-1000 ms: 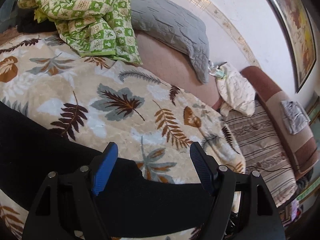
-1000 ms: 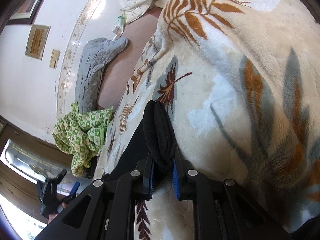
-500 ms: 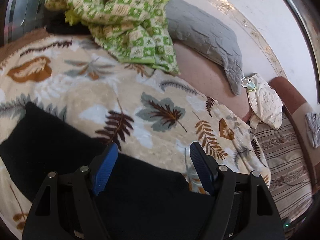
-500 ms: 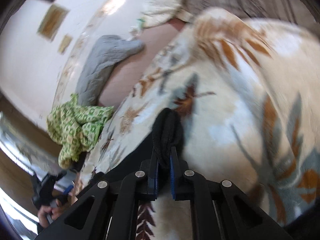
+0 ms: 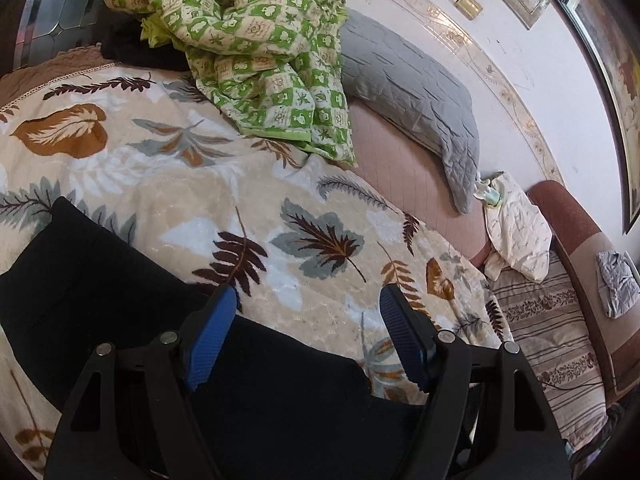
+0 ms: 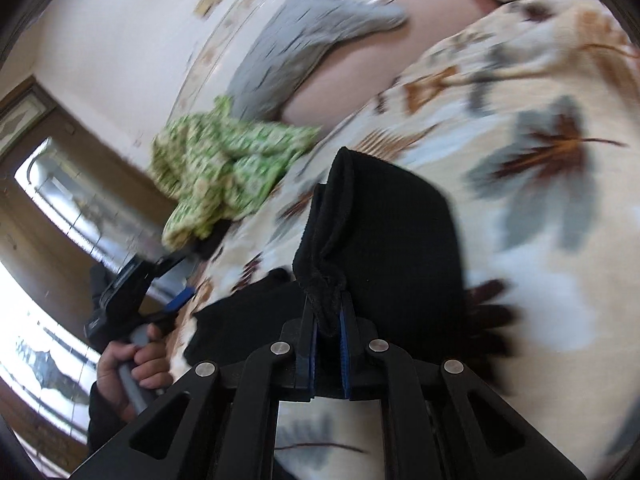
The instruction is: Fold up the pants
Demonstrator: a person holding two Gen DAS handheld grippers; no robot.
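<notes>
Right wrist: pants (image 6: pixel 384 232) hem in right claw (image 6: pixel 328 320)

A home bedroom: leaf-patterned blanket (image 5: pixel 168 184), grey pillow (image 5: pixel 408 92), framed picture (image 5: pixel 612 60).

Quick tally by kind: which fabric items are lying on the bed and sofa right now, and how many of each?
Black pants: 1
Leaf-print blanket: 1
Green checked quilt: 1
Grey pillow: 1
Cream cloth: 1
Grey folded cloth: 1
Total: 6

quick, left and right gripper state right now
left gripper: open, holding nothing, above the black pants.
right gripper: shut on a bunched end of the black pants.
</notes>
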